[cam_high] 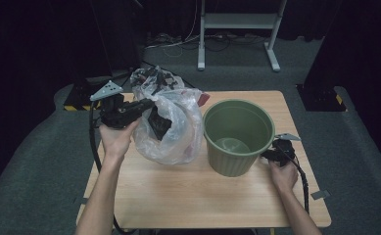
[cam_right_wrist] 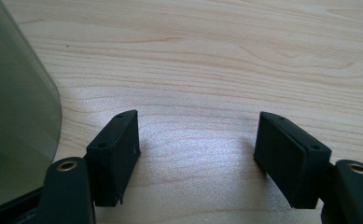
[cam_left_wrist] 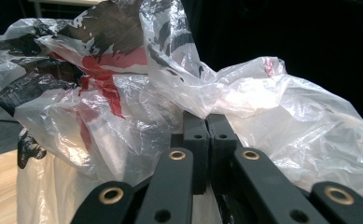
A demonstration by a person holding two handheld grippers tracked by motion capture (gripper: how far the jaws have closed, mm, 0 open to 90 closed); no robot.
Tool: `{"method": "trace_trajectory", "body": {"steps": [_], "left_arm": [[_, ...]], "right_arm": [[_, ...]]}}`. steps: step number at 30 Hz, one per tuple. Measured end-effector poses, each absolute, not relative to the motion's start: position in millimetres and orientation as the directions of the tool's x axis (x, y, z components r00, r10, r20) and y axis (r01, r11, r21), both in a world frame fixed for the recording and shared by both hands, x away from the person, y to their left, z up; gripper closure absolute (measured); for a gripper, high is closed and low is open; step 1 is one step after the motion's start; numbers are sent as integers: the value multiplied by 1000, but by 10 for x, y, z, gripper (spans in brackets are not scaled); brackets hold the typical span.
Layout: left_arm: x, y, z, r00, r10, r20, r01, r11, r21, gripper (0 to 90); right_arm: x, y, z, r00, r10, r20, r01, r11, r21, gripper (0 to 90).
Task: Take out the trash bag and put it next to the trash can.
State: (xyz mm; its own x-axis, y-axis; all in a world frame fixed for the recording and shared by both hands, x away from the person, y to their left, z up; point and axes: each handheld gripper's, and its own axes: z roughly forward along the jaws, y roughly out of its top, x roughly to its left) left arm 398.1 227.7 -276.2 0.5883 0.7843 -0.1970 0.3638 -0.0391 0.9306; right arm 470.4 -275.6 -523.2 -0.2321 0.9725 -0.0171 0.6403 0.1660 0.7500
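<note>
Plastic bag pinched beside the green bucket

The left hand-held gripper has its jaws clamped on a fold of the crumpled plastic bag, which sits on the worktop just left of the green bucket. The right hand-held gripper rests with jaws wide apart and empty, close beside the bucket's right side.

the red and black print on the plastic bag is too crumpled to read
</note>
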Motion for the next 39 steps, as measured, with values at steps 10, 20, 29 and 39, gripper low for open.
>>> {"method": "trace_trajectory", "body": {"steps": [10,20,29,39], "left_arm": [[3995,2371,-2861,543,822,-174,386,-60,920,884],[4073,2366,-2994,506,850,-143,408,-90,908,884],[4162,2316,-3104,477,872,-113,424,-115,898,884],[4295,2218,-3230,463,881,-97,440,-134,888,884]], "right_arm": [[4705,-2756,-5232,-232,973,-16,641,165,750,306],[4705,-2756,-5232,-232,973,-17,640,166,750,306],[4705,-2756,-5232,-232,972,-17,640,166,750,306],[4704,-2753,-5232,-229,973,-15,641,163,750,306]]}}
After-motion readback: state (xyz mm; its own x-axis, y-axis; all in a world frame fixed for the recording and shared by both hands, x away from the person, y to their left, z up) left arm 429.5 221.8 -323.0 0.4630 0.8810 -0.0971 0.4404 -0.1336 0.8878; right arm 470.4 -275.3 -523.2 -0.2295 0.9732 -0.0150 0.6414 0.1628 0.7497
